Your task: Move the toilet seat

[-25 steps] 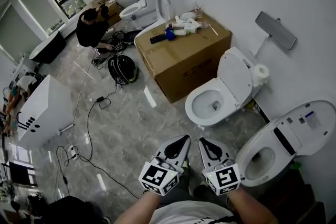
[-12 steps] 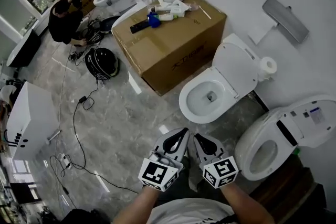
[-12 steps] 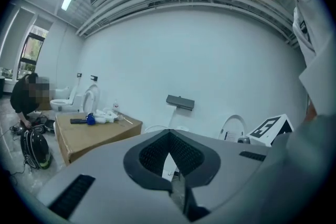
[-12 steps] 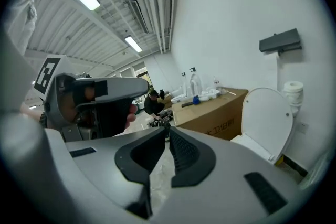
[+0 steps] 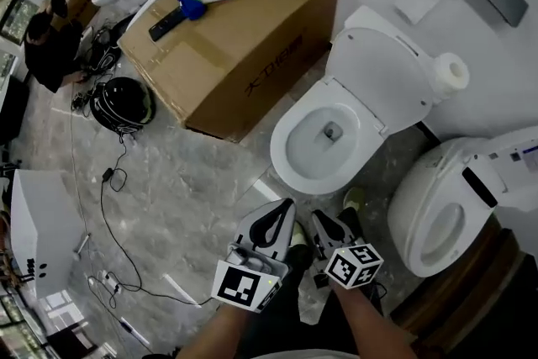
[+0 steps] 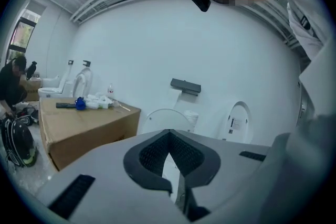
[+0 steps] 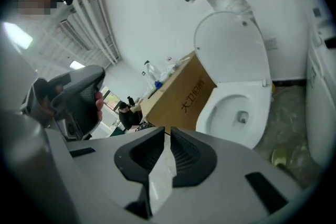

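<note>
Above the grey floor (image 5: pixel 193 181), short of the middle toilet, 2 grippers hover side by side. The left gripper (image 5: pixel 284 210) has its jaws closed on nothing; the right gripper (image 5: pixel 321 221) is all but closed, also empty. Ahead, the toilet seat (image 5: pixel 280 151) lies on the bowl (image 5: pixel 324 139), lid (image 5: pixel 374 67) raised, beside a cardboard box (image 5: pixel 227 55)

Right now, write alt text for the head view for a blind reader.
A white toilet, lid raised, stands ahead of the left gripper and right gripper; a box is at its left, a second toilet at its right.
</note>
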`<state>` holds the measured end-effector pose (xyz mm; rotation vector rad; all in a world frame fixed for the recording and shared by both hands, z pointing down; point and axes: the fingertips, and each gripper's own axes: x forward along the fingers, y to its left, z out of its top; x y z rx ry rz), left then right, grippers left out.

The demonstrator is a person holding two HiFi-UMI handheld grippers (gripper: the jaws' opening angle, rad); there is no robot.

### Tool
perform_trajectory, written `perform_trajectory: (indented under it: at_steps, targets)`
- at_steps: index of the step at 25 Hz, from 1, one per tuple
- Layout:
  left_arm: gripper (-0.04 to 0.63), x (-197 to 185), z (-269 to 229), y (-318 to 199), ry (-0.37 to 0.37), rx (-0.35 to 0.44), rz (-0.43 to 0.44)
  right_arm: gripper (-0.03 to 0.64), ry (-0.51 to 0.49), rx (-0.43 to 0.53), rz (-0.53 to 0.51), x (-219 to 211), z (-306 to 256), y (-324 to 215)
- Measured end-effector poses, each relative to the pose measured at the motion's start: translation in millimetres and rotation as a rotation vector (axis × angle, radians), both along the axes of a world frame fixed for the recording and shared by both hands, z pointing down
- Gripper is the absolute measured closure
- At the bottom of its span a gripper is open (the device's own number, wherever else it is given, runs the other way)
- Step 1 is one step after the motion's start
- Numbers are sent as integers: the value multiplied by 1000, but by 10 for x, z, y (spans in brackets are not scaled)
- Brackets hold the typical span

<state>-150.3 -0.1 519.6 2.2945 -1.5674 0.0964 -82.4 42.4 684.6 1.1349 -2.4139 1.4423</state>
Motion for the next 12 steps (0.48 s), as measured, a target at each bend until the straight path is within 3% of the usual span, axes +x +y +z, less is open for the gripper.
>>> perform_trajectory:
  at_steps: [6, 12]
  targets:
    - [588, 121, 1206, -234, 19, -92, 9, 569, -202, -296, 237, 151, 1389, -111]
    - [588, 135, 2015, -279, 19, -171, -26, 472, -357, -500, 474, 264, 2459, -196]
